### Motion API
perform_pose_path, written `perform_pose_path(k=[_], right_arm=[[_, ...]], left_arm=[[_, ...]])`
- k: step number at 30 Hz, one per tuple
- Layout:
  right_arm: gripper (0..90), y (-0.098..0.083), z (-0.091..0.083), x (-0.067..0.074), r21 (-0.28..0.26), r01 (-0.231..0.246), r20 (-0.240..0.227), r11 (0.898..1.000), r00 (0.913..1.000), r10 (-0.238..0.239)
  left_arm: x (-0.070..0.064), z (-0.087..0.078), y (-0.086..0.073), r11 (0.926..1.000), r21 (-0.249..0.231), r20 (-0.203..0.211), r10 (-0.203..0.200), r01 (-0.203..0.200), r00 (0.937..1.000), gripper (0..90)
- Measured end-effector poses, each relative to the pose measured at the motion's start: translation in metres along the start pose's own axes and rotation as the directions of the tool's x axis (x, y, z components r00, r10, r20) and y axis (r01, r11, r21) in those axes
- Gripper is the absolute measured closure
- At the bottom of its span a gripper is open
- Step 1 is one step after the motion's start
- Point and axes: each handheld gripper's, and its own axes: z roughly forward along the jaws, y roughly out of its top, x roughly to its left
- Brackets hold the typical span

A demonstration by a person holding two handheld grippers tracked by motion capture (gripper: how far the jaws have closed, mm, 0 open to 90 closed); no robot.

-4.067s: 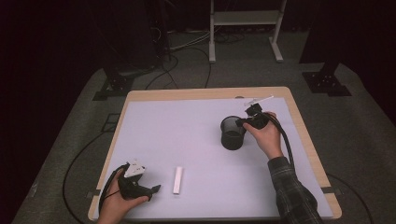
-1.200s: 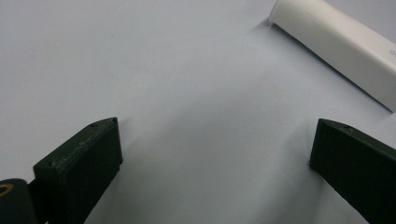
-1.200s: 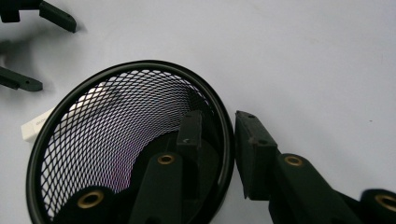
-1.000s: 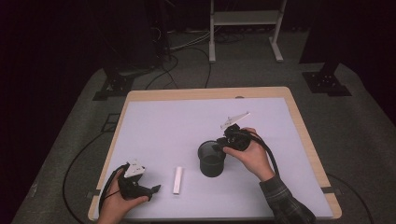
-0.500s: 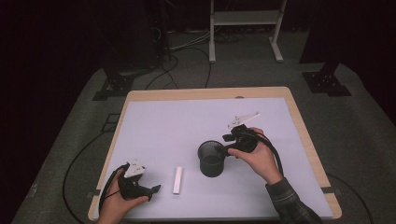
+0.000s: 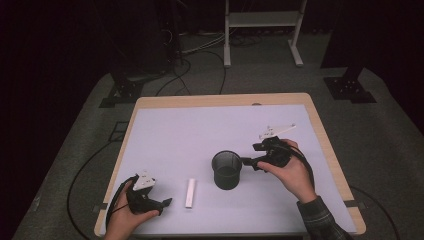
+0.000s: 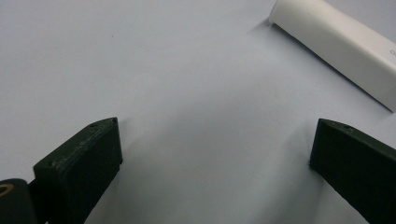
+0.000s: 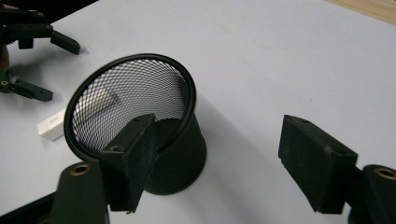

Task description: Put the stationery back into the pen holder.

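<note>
The bench carries an upright black mesh cup near its middle. Just right of the cup, the right hand-held gripper has just been opening its jaws, which stand wide with nothing between them. At the front left, the left hand-held gripper gapes beside a small white block.

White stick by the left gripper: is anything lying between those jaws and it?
Nothing visible. The left gripper sits open on the mat, and only bare table lies between it and the white stick. The mesh cup stands farther to its right.
</note>
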Motion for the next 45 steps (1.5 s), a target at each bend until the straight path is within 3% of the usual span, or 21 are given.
perform_pose_path(k=[7, 16, 28, 45], right_arm=[[20.9, -0.014, -0.011, -0.007, -0.007, -0.016, 0.023, 1.000, 0.9996, 0.016], [16.7, -0.035, -0.016, -0.014, 0.031, -0.024, 0.094, 0.999, 0.9954, 0.021], [16.7, -0.067, -0.026, -0.028, 0.053, -0.041, 0.189, 0.998, 0.9816, 0.030], [16.7, -0.114, -0.033, -0.045, 0.101, -0.074, 0.263, 0.992, 0.9638, 0.045]], left_arm=[[0.000, 0.000, 0.000, 1.0000, -0.001, 0.000, -0.002, 0.002, 1.0000, 1.5], [0.000, 0.000, 0.000, 1.0000, 0.001, 0.000, 0.000, 0.000, 1.0000, 1.4], [0.000, 0.000, 0.000, 1.0000, 0.002, -0.001, 0.001, -0.001, 1.0000, 1.4], [0.000, 0.000, 0.000, 1.0000, 0.002, -0.002, 0.002, -0.002, 1.0000, 1.4]])
